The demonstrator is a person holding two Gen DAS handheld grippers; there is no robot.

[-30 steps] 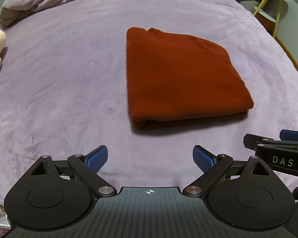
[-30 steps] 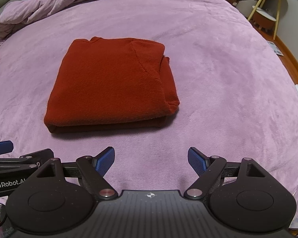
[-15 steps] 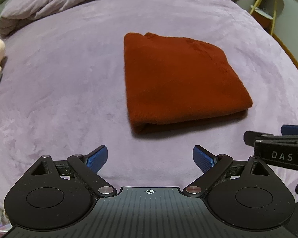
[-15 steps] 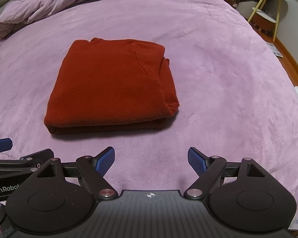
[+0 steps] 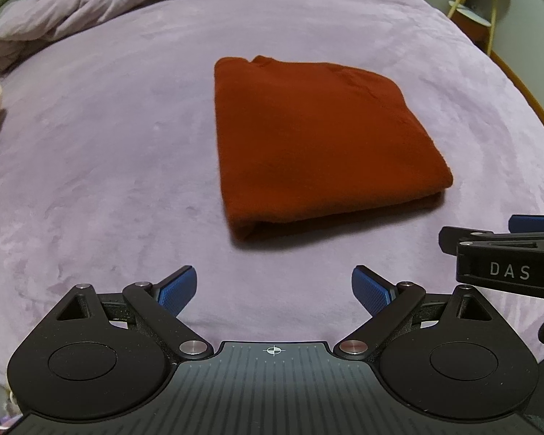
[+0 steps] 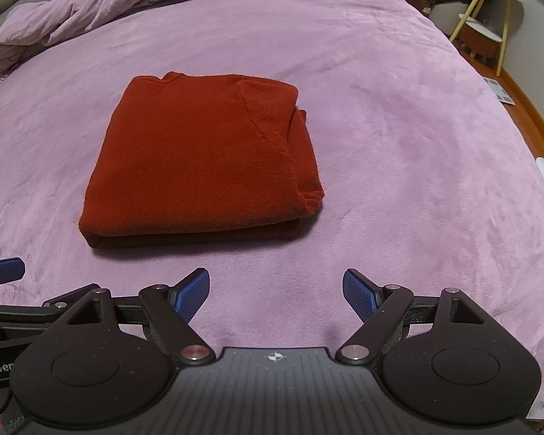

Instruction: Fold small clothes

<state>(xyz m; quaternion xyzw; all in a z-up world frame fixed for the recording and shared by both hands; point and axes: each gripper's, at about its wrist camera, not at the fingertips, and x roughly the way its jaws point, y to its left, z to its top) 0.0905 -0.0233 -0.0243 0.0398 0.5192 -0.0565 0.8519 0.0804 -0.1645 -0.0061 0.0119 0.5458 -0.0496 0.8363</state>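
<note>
Already folded, our red sweater [image 5: 319, 145] lies flat on the bed [image 5: 108, 145], ahead of both jaws.
We hold the left gripper [image 5: 273, 290] and right gripper [image 6: 275, 291] with jaws wide apart and empty, clear of the cloth; any tidying should press the loose right-hand edge gently, without dragging the layers.

The left tongs [image 5: 273, 290] tilt steeply downward with their jaws spread wide, the blue fingertips [image 5: 176, 287] well apart and nothing between them. The right tongs [image 6: 275, 291] take the same steep downward tilt, jaws equally wide, blue pads [image 6: 359, 295] bare and gripping nothing. The two sit side by side: the right tongs' black linkage enters the left wrist view at its right edge, and the left tongs' linkage shows at the left edge of the right wrist view.
</note>
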